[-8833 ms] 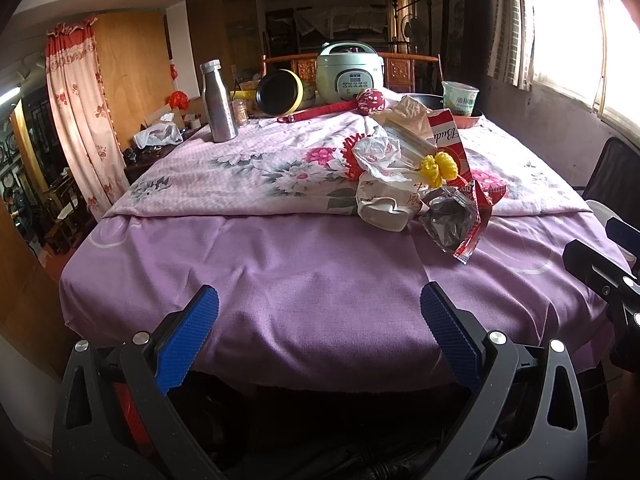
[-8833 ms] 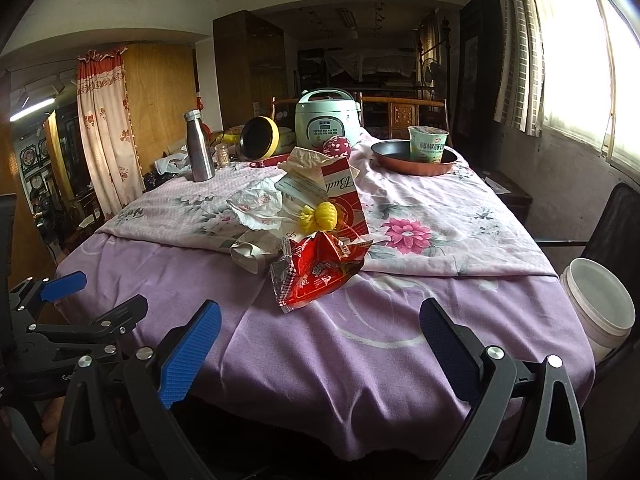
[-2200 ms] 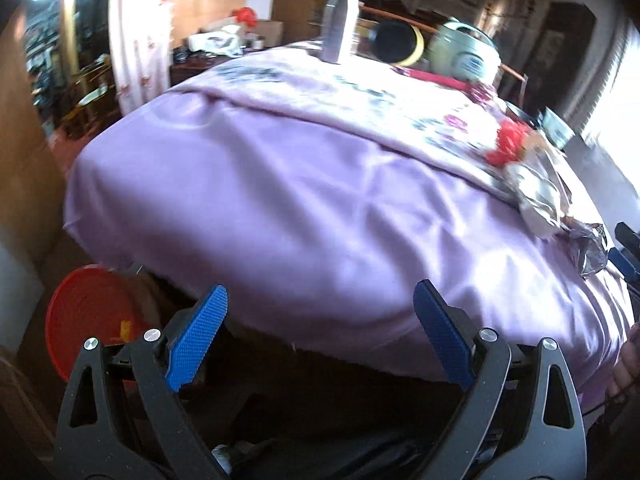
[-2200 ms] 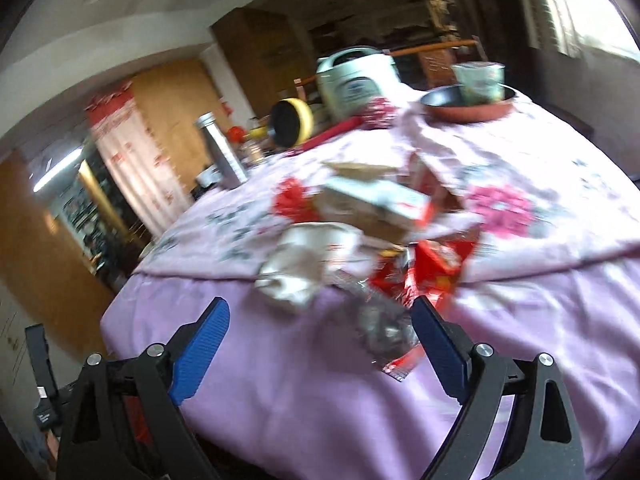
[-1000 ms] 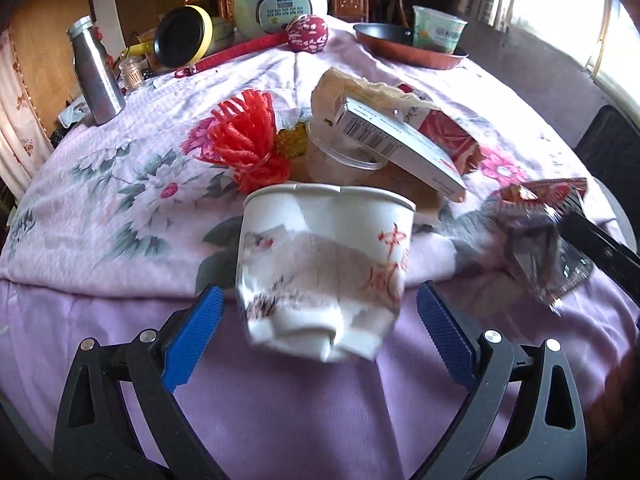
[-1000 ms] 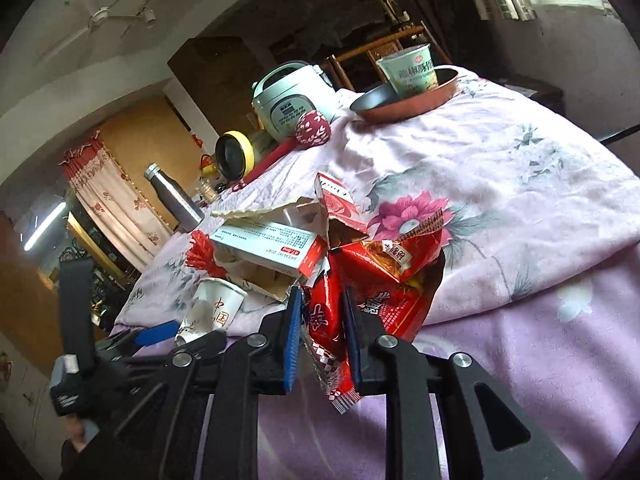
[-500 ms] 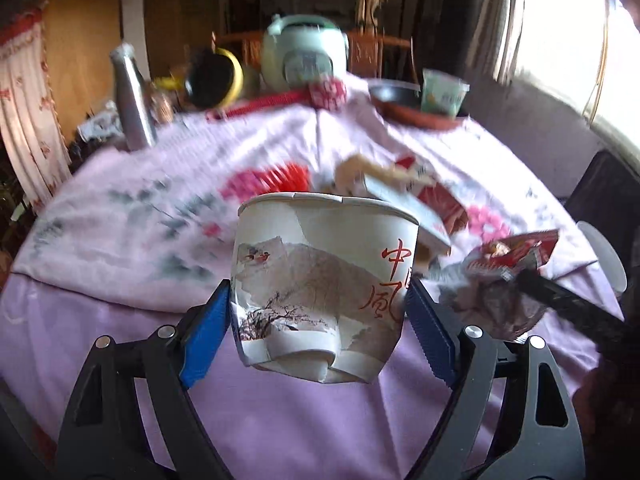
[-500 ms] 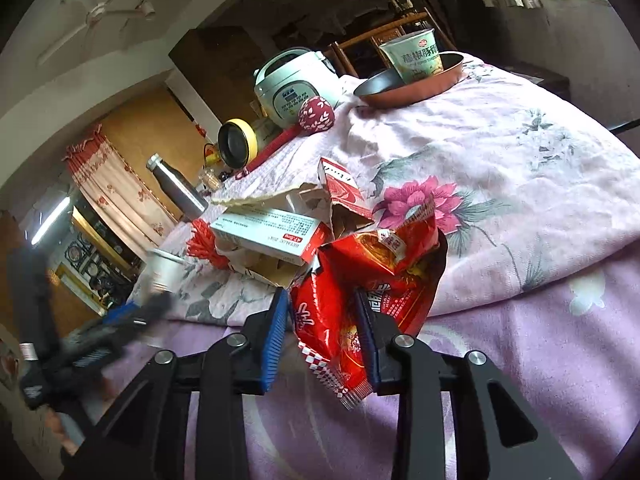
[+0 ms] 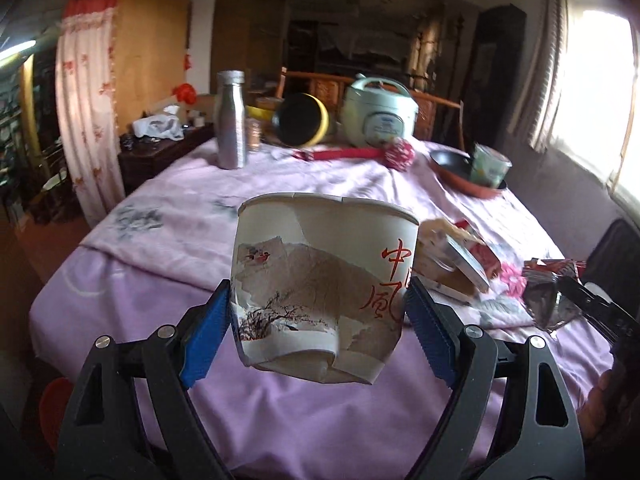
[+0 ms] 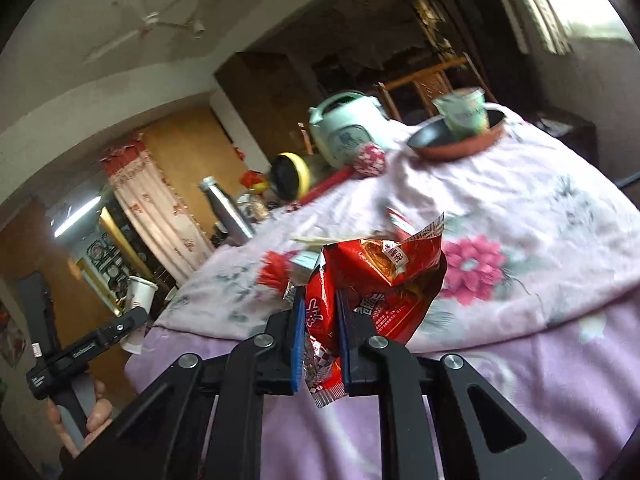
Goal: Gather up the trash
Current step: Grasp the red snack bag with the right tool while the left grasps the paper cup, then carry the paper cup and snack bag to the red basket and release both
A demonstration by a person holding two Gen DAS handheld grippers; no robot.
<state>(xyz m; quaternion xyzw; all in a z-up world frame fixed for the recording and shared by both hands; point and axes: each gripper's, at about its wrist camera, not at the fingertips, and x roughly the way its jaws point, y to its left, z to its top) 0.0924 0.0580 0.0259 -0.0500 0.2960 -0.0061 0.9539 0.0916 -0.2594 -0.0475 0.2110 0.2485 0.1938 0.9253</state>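
Two pieces of trash are held above the purple-clothed tabletop (image 9: 132, 300): a crumpled paper cup (image 9: 320, 284), upright, is clamped between the blue pads of the left gripper (image 9: 318, 332), and a red snack wrapper (image 10: 372, 280) is pinched in the nearly closed right gripper (image 10: 319, 348). More litter, a flattened box (image 9: 460, 264), lies on the floral cloth just beyond the cup, with a steel bottle (image 9: 231, 120) and rice cooker (image 9: 380, 112) at the far end.

Paper cup (image 9: 324, 284) hides the cardboard box's (image 9: 456, 264) left end

The table (image 9: 120, 304) wears purple cloth; bottle (image 9: 231, 120) at eleven o'clock, rice cooker (image 9: 380, 112) at twelve, pan (image 9: 460, 168) at one.
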